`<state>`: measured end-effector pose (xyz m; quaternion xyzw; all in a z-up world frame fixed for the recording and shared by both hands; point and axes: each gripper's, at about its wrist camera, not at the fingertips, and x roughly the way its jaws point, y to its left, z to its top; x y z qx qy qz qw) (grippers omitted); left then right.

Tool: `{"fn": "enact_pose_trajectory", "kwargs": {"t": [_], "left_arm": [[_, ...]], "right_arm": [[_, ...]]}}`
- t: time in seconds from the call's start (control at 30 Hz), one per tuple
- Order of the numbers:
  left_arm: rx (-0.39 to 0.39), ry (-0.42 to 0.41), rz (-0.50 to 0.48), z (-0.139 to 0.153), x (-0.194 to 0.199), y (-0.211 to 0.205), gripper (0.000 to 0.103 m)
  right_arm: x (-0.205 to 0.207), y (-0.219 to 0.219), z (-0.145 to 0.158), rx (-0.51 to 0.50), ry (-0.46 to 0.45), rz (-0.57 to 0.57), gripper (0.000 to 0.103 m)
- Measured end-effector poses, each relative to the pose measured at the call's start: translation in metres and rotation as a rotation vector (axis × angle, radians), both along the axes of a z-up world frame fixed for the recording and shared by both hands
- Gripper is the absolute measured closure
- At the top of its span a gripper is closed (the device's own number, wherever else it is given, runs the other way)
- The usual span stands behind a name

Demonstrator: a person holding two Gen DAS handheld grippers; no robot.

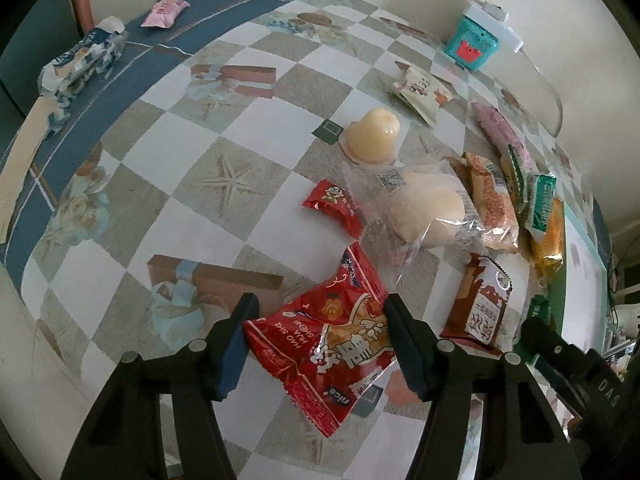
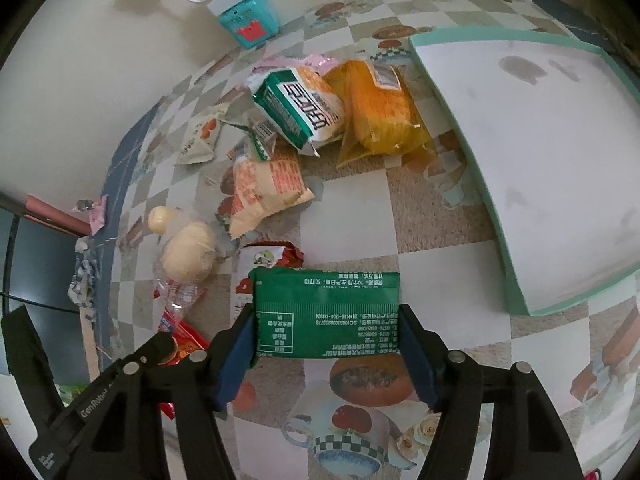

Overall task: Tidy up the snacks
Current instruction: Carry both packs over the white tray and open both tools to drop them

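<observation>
On the checked tablecloth (image 1: 168, 184), near its middle, our left gripper (image 1: 320, 344) has its pads pressed on a red peanut packet (image 1: 332, 332). Beside the mint-edged box (image 2: 520, 152) at the table's edge, our right gripper (image 2: 326, 344) clamps a green packet (image 2: 326, 312).

- Left gripper (image 1: 320, 344): two black plastic fingers with dark blue pads, a round silver screw head on each finger.
- Right gripper (image 2: 326, 354): same black fingers, blue pads, silver screws; white "GenRobot" lettering on the body.
</observation>
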<state>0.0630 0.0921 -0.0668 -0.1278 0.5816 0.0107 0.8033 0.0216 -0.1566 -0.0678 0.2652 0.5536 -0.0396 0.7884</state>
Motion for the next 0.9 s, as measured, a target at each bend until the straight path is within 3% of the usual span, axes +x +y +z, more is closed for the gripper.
{"fn": "enact_pose_trajectory", "kwargs": {"t": [0.23,0.43,0.7,0.9], "left_arm": [[0.017,-0.022,0.019,0.019,-0.013,0.004,0.038],[0.039,-0.062,0.001,0.049,-0.015,-0.011,0.038],[0.081,-0.115,-0.135,0.08,0.004,-0.081,0.038],[0.08,-0.112,-0.21,0.081,0.019,-0.137,0.038]], "right_arm": [[-0.006,-0.006,0.021,0.0,-0.058,0.004,0.033],[-0.005,-0.017,0.043,-0.068,-0.108,-0.015,0.033],[-0.007,-0.067,0.06,-0.2,-0.126,-0.129,0.033],[-0.013,-0.118,0.067,-0.272,-0.125,-0.231,0.033]]}}
